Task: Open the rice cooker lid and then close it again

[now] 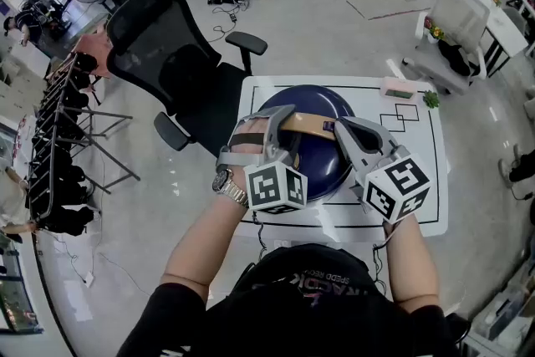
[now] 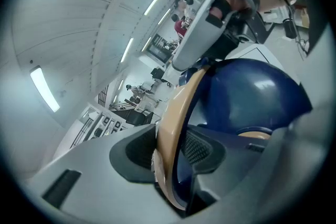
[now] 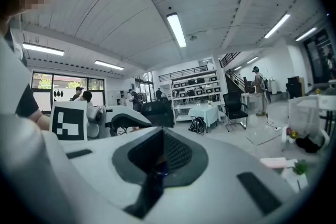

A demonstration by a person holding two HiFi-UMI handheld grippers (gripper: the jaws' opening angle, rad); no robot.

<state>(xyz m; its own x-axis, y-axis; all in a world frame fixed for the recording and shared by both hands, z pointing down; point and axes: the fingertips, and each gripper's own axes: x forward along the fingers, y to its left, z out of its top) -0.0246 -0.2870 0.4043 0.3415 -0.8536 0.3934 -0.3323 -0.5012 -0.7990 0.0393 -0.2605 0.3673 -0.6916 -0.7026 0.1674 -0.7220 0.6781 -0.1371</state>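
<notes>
Left claw [image 1: 284, 119] clamped on tan handle [image 1: 311, 126], handle arching left-to-right across blue rice cooker [image 1: 324, 161], right claw [image 1: 344, 128] pinched closed

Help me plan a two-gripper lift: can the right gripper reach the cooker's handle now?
Probably yes, once its shut jaws open: the right gripper sits beside the handle's free end, nothing between; the left gripper clamps only the other part.

wear: black short-sleeved T-shirt [image 1: 311, 284], faint grey print across chest | left wrist: silver metal-link watch [image 1: 224, 181] | left gripper [image 1: 287, 119]: pale grey shell, dark mesh pads [image 2: 198, 147], grey strap [image 1: 247, 138] over hand | right gripper [image 1: 341, 126]: same grey shell | marker cubes [image 1: 274, 186]: white, black squares, one per gripper
</notes>
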